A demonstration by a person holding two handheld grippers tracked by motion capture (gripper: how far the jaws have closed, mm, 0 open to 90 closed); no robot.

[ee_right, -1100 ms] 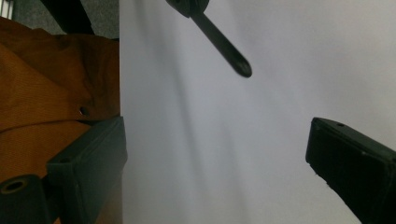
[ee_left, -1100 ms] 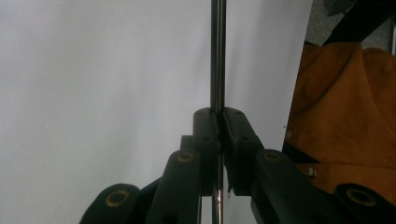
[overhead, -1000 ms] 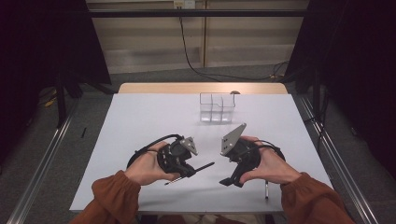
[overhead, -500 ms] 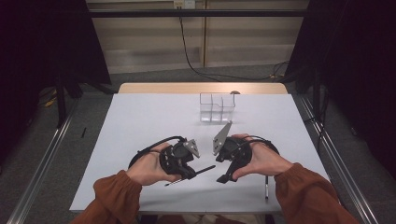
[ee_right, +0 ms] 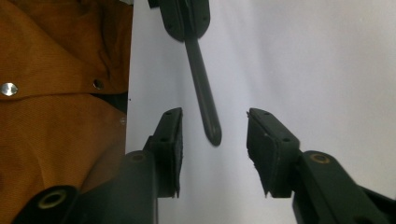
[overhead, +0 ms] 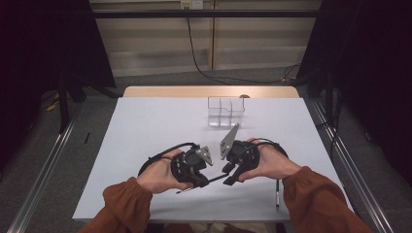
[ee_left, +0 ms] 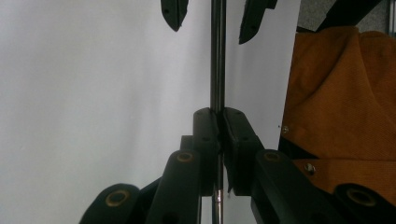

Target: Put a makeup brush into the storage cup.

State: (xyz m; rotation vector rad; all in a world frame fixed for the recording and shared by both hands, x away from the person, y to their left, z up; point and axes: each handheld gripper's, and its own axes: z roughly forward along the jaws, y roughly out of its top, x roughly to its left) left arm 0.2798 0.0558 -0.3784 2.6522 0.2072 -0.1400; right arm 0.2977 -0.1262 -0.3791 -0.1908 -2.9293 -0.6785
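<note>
- The left claw [overhead: 206, 180] is clenching a thin dark pen [overhead: 214, 178] between its pads; in the left gripper view the two jaws are pressing flat against the pen [ee_left: 216, 70] with no gap showing.
- The pen is lying almost level just above the white tabletop [overhead: 145, 126], near its front edge, with one end sticking out behind the left claw and the other end reaching toward the right claw [overhead: 228, 175].
- The right claw is standing partly open, and its jaws have just been closing in on the pen.
- In the right gripper view the rounded end of the pen [ee_right: 205, 107] is sitting between the two pads, clear of both; the right claw [ee_right: 214, 144] is not yet gripping it.
- In the left gripper view the tips of the right claw [ee_left: 212, 14] are showing on either side of the pen, apart from it.
- A second pen [overhead: 277, 194] is lying flat on the tabletop just beside the right sleeve [overhead: 316, 204].
- A clear box with compartments [overhead: 226, 111] is standing farther back on the tabletop, well apart from both claws.
</note>
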